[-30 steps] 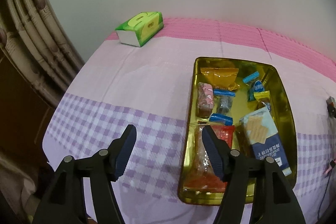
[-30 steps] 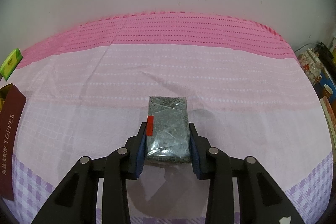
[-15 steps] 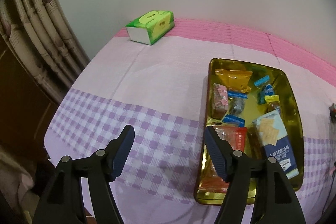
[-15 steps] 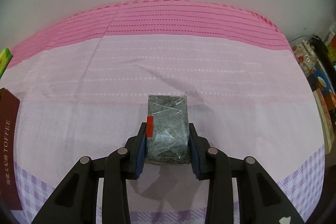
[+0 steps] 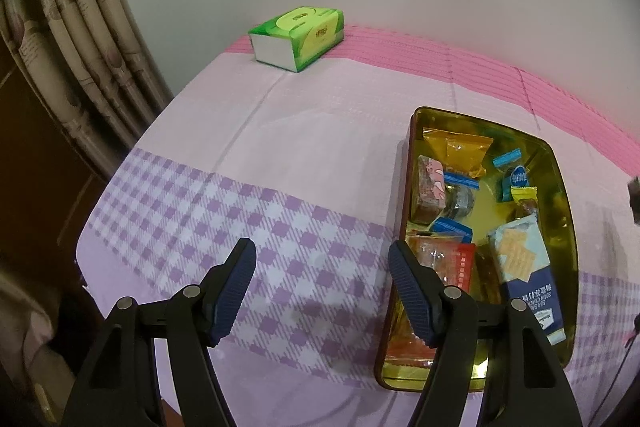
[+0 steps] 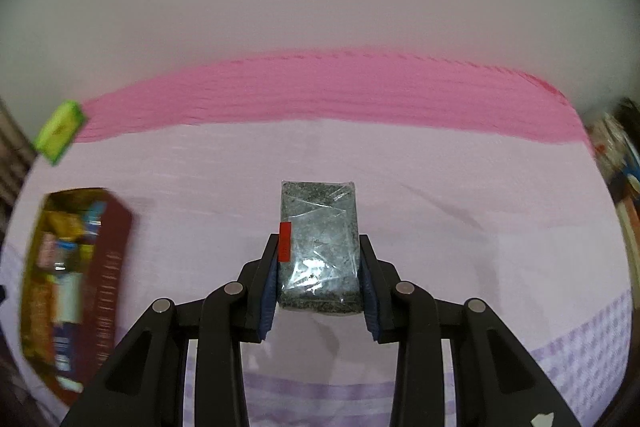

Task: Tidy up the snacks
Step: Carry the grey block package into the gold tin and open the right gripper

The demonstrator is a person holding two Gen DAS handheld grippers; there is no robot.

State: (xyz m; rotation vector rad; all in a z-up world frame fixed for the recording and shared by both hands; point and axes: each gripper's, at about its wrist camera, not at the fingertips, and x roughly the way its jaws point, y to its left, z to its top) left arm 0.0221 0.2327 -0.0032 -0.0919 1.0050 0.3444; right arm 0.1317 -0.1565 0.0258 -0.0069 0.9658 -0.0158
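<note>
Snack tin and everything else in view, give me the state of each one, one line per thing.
Snack tin: lid off, lying flat on the cloth, holding many wrapped snacks.
Grey snack pack: sealed in clear wrap, clamped between the right tool's pads, off the cloth.
Right tool: shut on the grey snack pack.
Left tool: open, nothing between its pads, above the checked cloth beside the tin.
Tissue box: lying flat at the far edge, apart from the tin.

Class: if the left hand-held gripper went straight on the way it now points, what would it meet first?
Probably the tablecloth: the left hand-held gripper is open and empty, with the tin just beside its line.
</note>
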